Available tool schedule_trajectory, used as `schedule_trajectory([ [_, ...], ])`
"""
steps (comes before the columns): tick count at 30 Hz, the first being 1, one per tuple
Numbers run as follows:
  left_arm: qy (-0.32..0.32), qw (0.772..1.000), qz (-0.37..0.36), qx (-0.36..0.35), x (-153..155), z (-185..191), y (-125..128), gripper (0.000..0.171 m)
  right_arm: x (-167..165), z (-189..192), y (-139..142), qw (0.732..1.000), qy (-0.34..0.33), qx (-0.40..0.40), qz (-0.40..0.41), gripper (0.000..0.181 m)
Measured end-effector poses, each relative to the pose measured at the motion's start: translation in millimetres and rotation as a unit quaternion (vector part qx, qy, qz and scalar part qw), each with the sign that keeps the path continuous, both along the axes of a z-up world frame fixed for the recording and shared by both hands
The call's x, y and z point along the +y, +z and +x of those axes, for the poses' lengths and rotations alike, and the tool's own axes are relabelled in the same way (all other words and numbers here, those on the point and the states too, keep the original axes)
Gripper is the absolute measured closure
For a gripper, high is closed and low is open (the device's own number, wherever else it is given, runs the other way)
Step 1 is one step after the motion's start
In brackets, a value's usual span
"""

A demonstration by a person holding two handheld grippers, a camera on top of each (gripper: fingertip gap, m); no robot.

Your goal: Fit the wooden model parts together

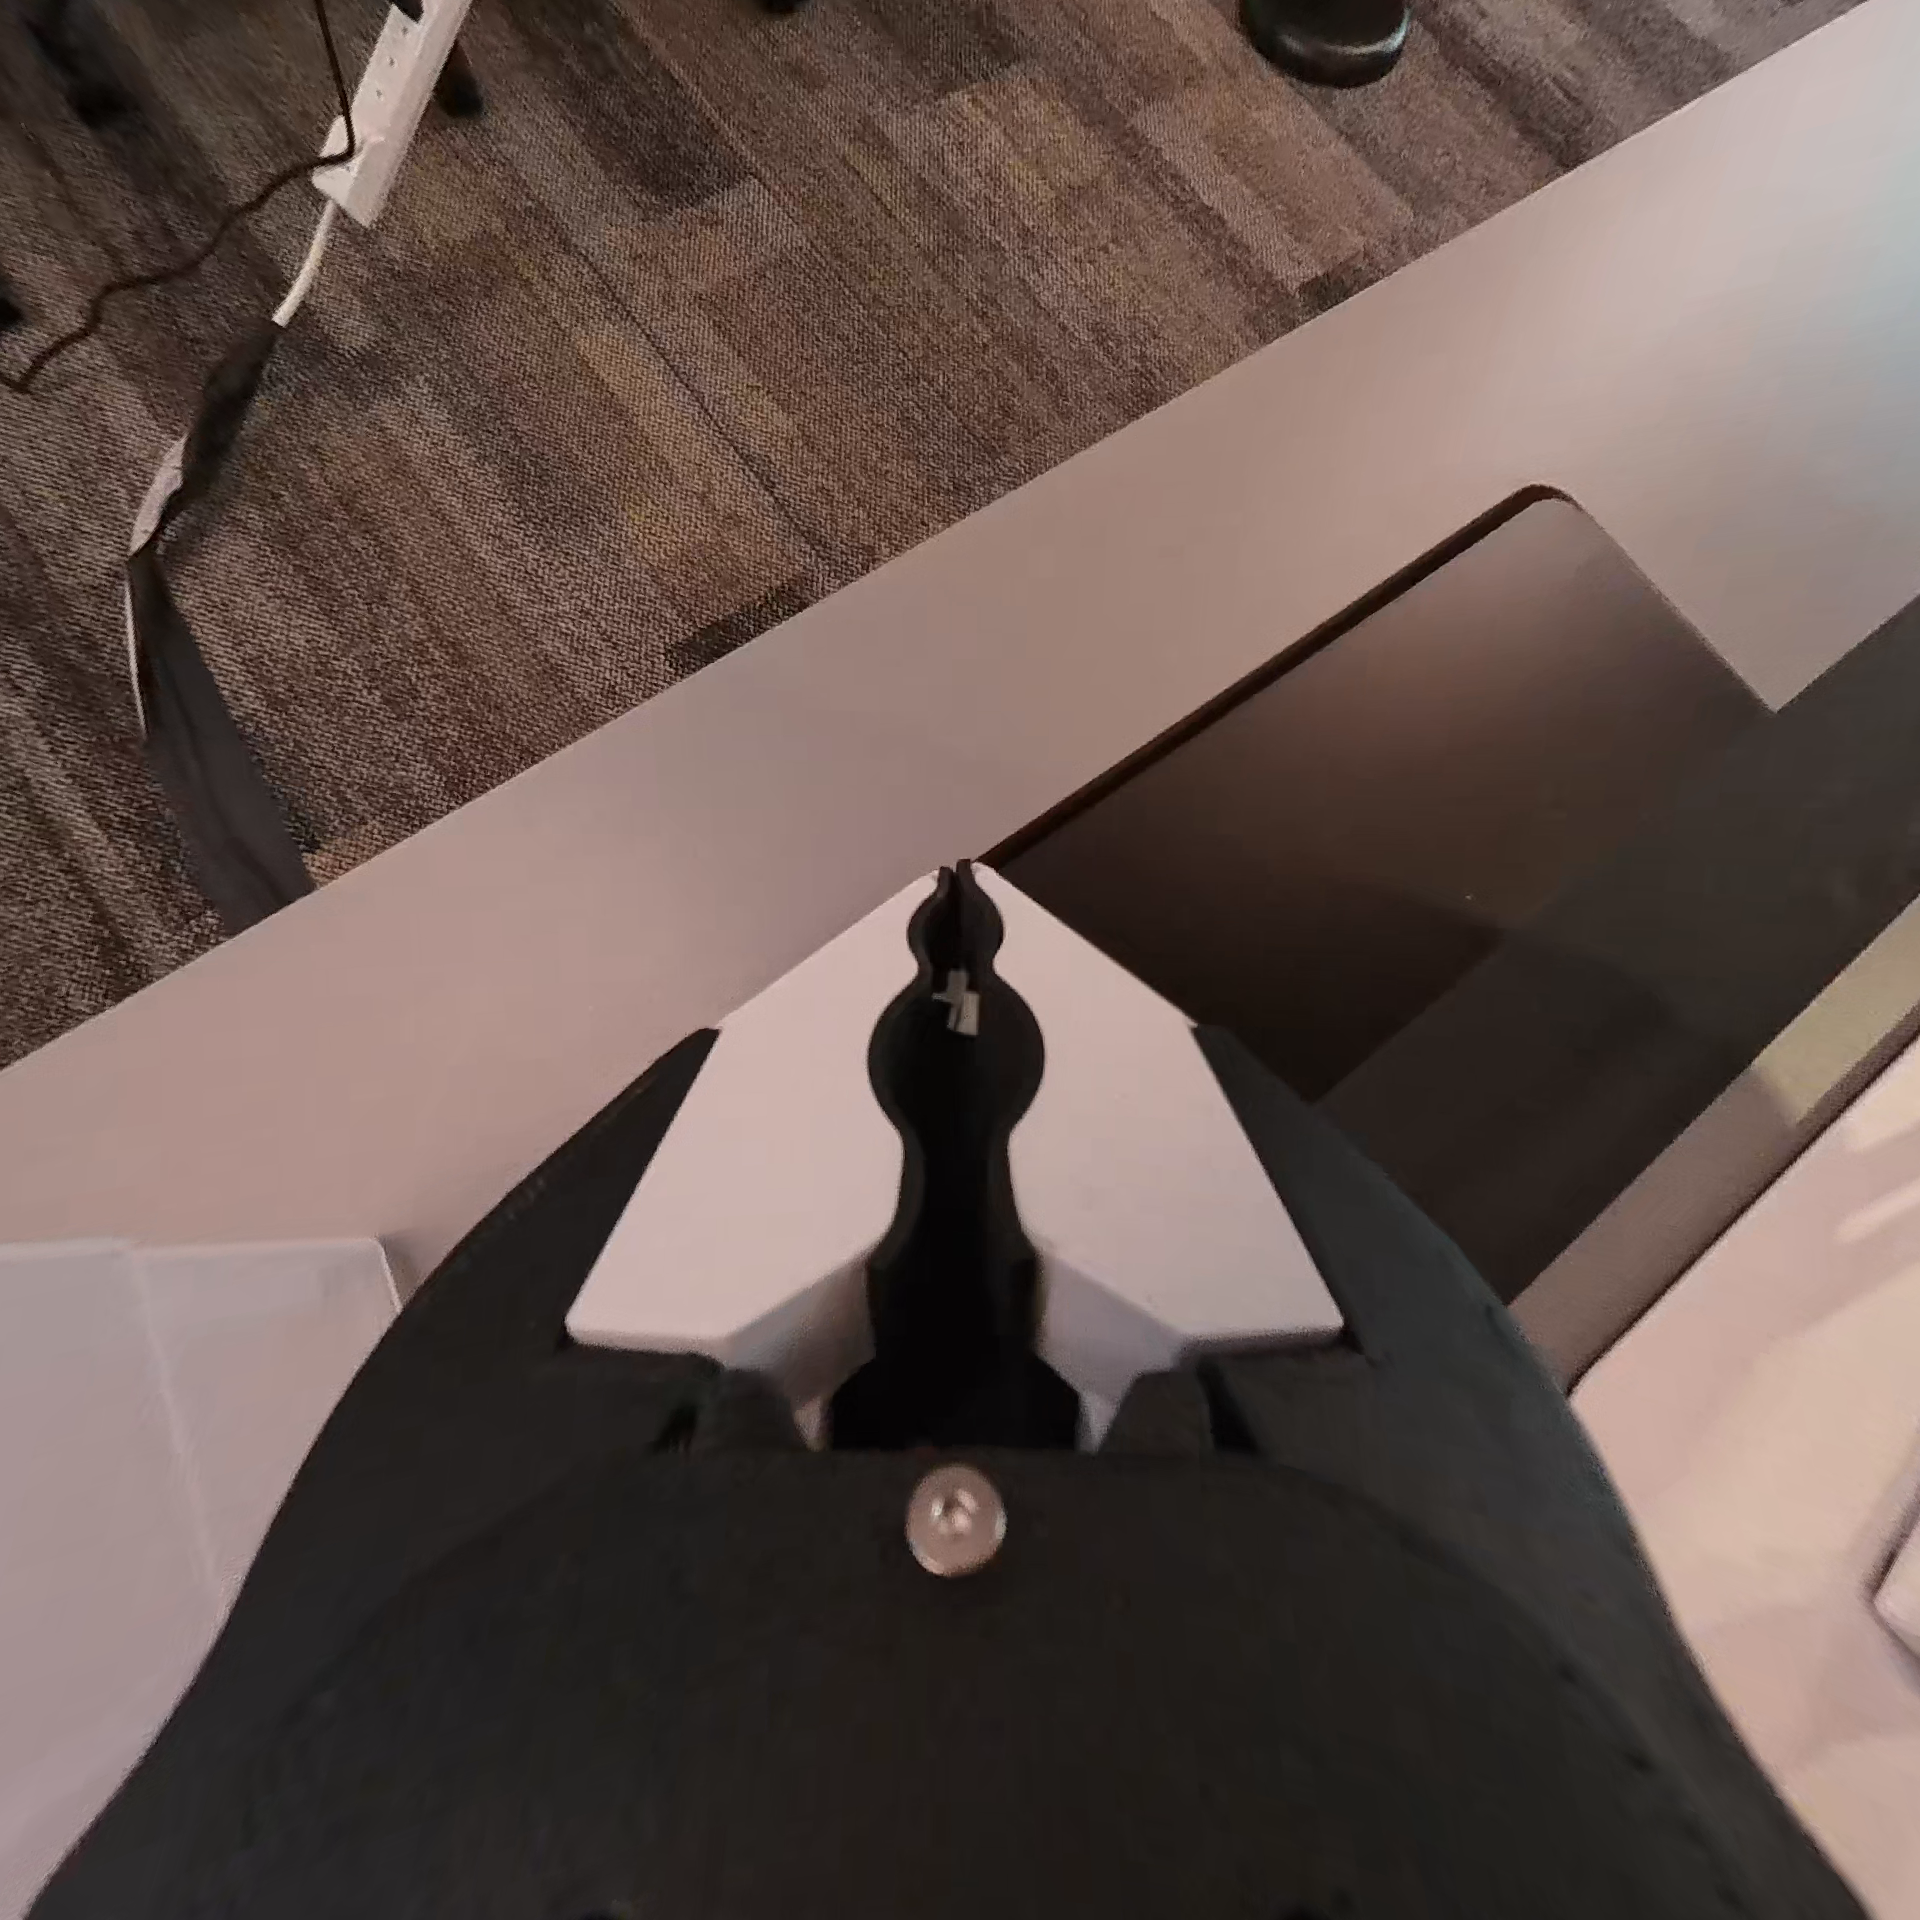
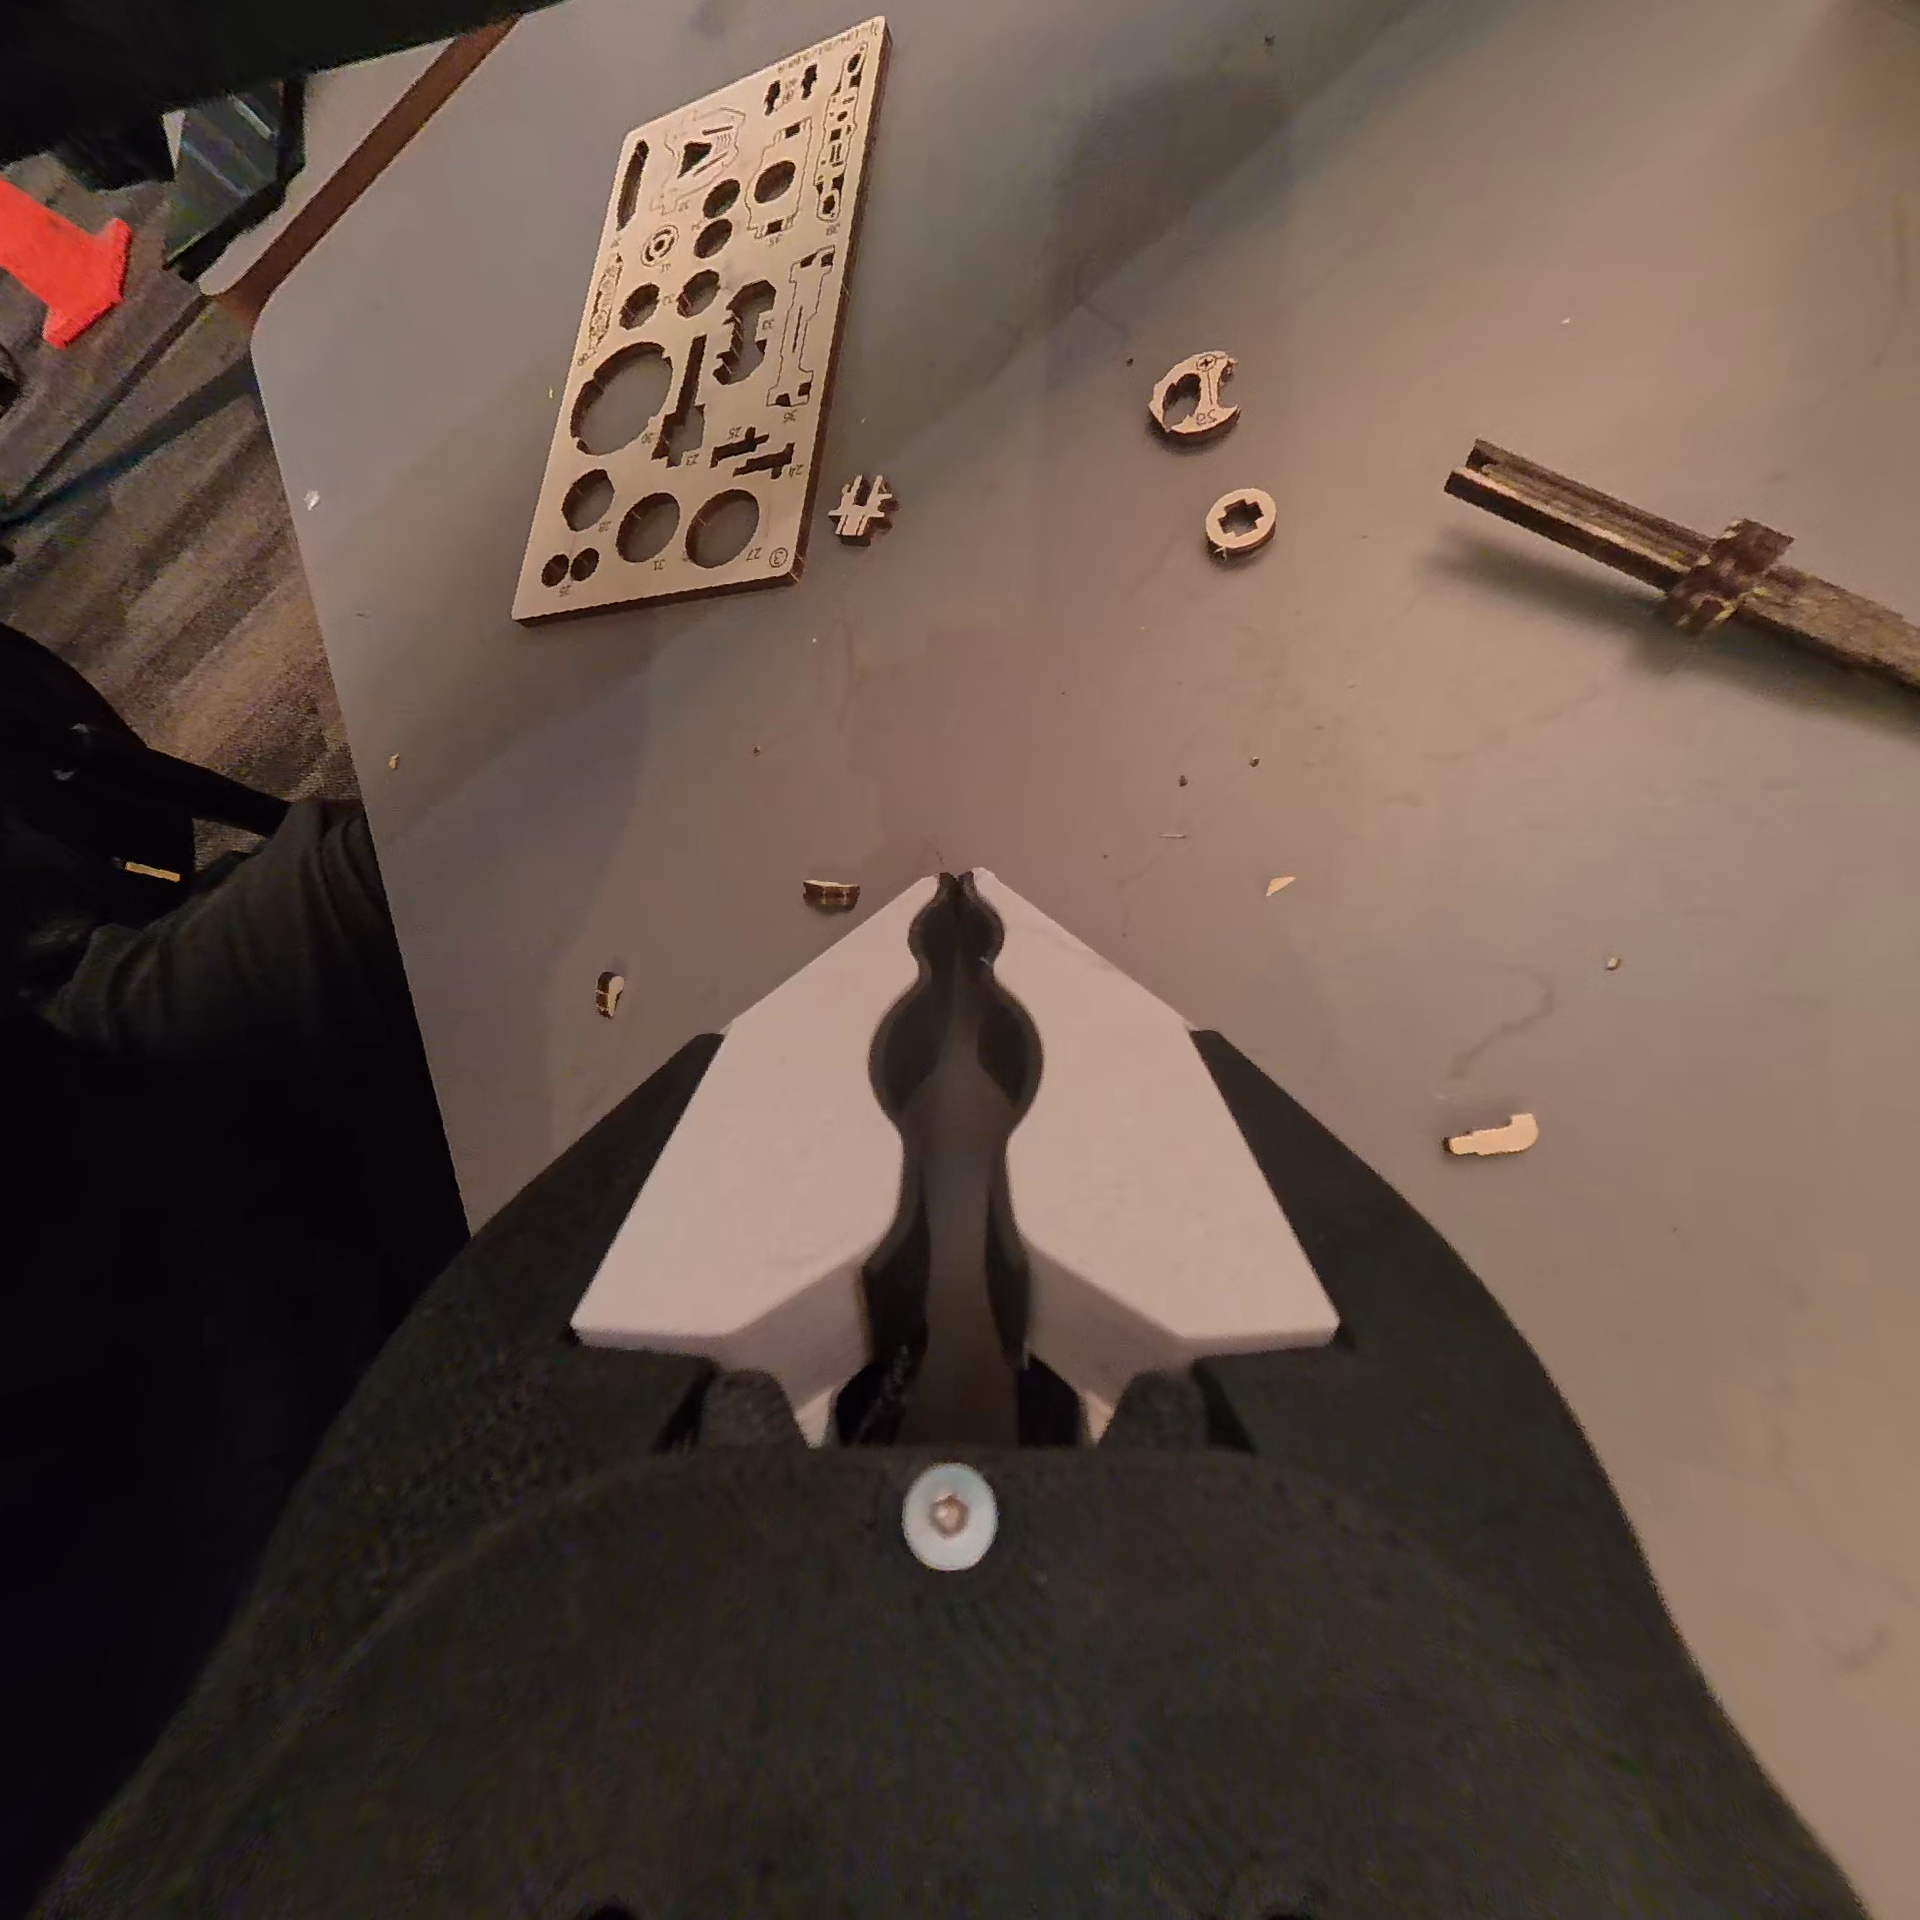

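In the right wrist view my right gripper point(image 2: 958, 878) is shut with its tips together and nothing between them, above the grey table point(image 2: 1143, 727). Ahead at the far left lies a wooden cut-out sheet point(image 2: 707, 332) with many punched holes. Loose wooden parts lie beyond the tips: a small cross-shaped part point(image 2: 862, 509), a ring point(image 2: 1240, 523), an oval part point(image 2: 1195, 400) and a long dark wooden assembly point(image 2: 1683, 566) at the right. In the left wrist view my left gripper point(image 1: 958, 868) is shut, tips together, above a pale table top point(image 1: 727, 727); no wooden part shows there.
Small wooden scraps lie near the right gripper's tips point(image 2: 831, 892), at the left point(image 2: 609, 992) and at the right point(image 2: 1491, 1138). A person's dark sleeve point(image 2: 208, 987) is at the table's left edge. The left wrist view shows carpet, a power strip point(image 1: 384, 125) and a dark brown surface point(image 1: 1351, 831). The grippers' ends are close to 55 cm from one another.
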State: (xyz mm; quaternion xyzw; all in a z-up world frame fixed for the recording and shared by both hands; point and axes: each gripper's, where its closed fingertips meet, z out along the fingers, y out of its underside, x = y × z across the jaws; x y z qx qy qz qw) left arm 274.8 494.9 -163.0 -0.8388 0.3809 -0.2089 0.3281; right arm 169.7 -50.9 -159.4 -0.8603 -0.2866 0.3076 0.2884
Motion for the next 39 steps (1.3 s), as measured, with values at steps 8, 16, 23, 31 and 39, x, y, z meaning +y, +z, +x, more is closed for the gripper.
schedule_trajectory([
  [8, -0.010, 1.000, -0.008, -0.017, -7, 0, 3, 0.171, 0, 0, 0, 1.000, 0.001, 0.004, -0.004, 0.181],
  [16, -0.017, 0.992, -0.037, -0.118, -33, -4, 32, 0.171, -1, -1, 0, 1.000, 0.007, 0.009, -0.009, 0.181],
  [23, -0.032, 0.972, -0.096, -0.211, -55, -10, 77, 0.171, -1, -1, 0, 1.000, 0.007, 0.010, -0.011, 0.181],
  [31, 0.001, 0.998, 0.000, -0.066, -36, -23, 49, 0.165, -2, -2, 0, 1.000, 0.013, 0.009, -0.009, 0.181],
  [39, -0.004, 1.000, -0.007, -0.003, -12, -21, 11, 0.117, -3, -3, 0, 1.000, 0.014, 0.013, -0.013, 0.181],
])
